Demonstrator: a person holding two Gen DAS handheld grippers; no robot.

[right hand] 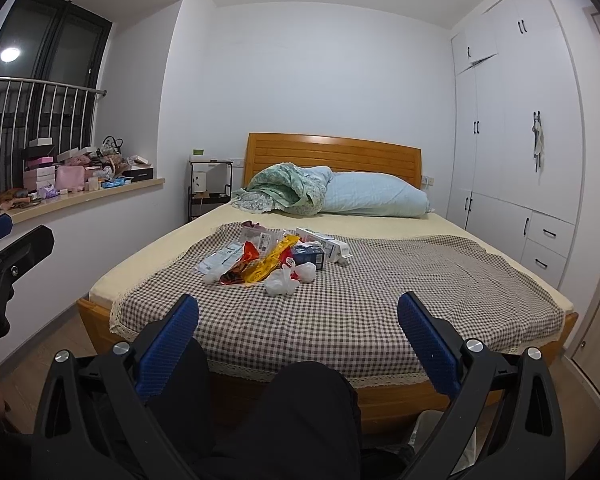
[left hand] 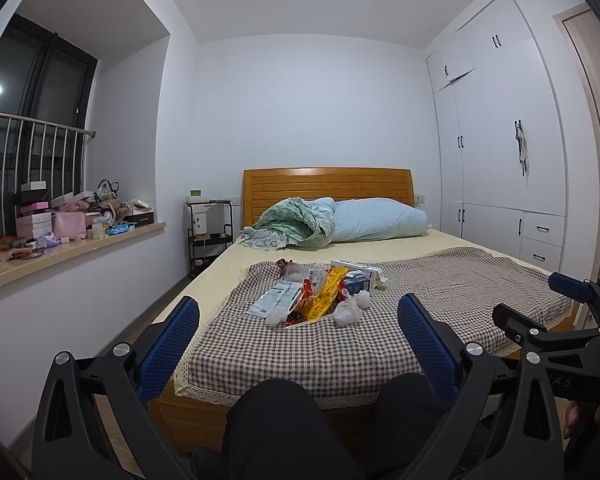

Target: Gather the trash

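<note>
Trash: crumpled wrappers, boxes and tissues heaped on checkered cloth.

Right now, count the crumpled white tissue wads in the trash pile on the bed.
3 visible: one at the pile's left front edge, one large wad at the front, one just right of it beside the blue box. More may be hidden under wrappers.

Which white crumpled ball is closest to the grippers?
The biggest crumpled white wad, at the pile's near edge. The other wads lie further back or left, beside the wrappers.
</note>
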